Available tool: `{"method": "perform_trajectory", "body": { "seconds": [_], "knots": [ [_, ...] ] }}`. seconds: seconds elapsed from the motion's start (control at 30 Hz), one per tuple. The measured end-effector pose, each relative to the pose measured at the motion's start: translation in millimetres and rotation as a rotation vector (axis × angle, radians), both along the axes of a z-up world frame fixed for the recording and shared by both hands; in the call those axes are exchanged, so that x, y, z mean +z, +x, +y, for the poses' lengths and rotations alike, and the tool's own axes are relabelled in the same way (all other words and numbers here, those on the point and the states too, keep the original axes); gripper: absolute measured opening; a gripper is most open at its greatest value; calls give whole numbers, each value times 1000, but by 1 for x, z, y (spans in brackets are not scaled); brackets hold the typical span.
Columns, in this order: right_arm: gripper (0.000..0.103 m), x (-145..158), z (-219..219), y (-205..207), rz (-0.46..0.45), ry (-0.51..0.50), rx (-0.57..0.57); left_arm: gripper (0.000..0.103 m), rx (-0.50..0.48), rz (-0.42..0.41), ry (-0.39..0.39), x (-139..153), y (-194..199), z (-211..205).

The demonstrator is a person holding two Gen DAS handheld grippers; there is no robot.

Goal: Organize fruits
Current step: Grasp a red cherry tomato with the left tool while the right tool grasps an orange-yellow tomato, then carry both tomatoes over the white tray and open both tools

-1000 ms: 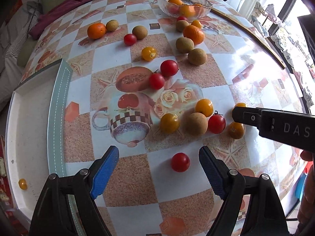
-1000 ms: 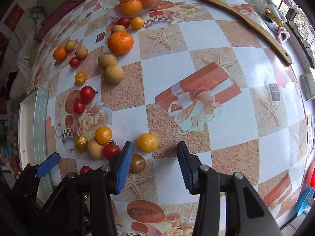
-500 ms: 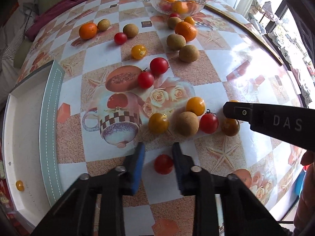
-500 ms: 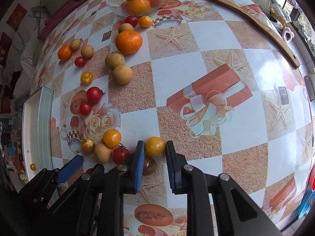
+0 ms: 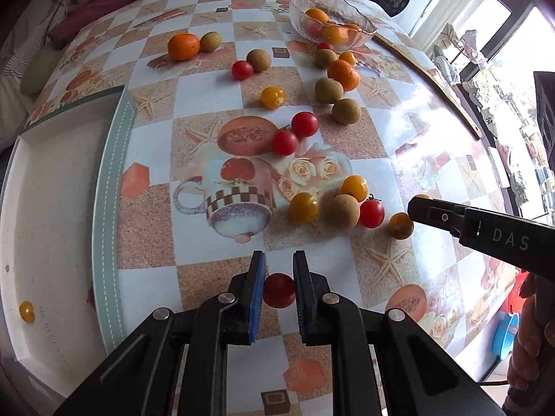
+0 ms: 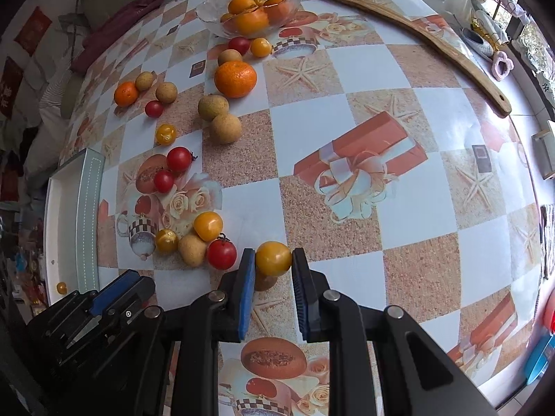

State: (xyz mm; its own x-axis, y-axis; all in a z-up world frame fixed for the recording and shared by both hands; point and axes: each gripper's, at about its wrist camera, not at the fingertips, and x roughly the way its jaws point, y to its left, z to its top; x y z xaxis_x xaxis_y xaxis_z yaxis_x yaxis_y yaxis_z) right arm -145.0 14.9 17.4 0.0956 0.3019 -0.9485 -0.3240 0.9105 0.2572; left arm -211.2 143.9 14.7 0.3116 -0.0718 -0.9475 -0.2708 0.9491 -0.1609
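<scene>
- left gripper point(image 5: 279, 289) low centre of the left wrist view: i see both pads clamped on a red cherry tomato point(image 5: 279, 290). its lower half sits behind the fingers, so i can't tell if it's clear of the tablecloth point(image 5: 374, 138).
- right gripper point(image 6: 271, 263) low centre of the right wrist view: pads pressed on a yellow tomato point(image 6: 273, 258) from both sides. a darker brownish tomato point(image 6: 265, 282) sits just below it, mostly hidden between the fingers.
- in the left view the right gripper comes in from the right edge as a black bar. its tip covers most of the yellow tomato; only a sliver shows above it.
- readable writing: "das" in pale letters on that black bar. faint marks on the tray floor point(image 5: 52, 315), too small for me to read.
- white tray point(image 5: 52, 208) with a grey-green rim, left edge of the left view, cut off by the frame. one small yellow tomato point(image 5: 26, 311) lies in it at lower left.
- glass bowl point(image 6: 242, 7) at top centre of the right view holds oranges; the count is unclear through the glass.
- loose fruit on the tablecloth: cluster of yellow, red and brown pieces point(image 5: 338, 209) mid-right of the left view, two red tomatoes point(image 5: 295, 133) at centre, oranges and brown fruit toward the top.
- part of a hand point(image 5: 530, 346) at the lower right edge of the left view, mostly cut off.
- long wooden strip point(image 6: 416, 41) along the table's far edge, upper right of the right view.
</scene>
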Motion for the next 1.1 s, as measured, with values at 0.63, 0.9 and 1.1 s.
{"method": "perform_trajectory", "body": {
  "seconds": [0.63, 0.9, 1.1],
  "knots": [
    [23, 21, 20, -29, -25, 7, 33, 18, 75, -76, -40, 33, -43, 47],
    [23, 34, 51, -36, -50, 30, 92, 18, 141, -96, 0, 47, -61, 81],
    [23, 44, 93, -43, -60, 54, 169, 18, 215, -99, 58, 49, -76, 120]
  ]
}}
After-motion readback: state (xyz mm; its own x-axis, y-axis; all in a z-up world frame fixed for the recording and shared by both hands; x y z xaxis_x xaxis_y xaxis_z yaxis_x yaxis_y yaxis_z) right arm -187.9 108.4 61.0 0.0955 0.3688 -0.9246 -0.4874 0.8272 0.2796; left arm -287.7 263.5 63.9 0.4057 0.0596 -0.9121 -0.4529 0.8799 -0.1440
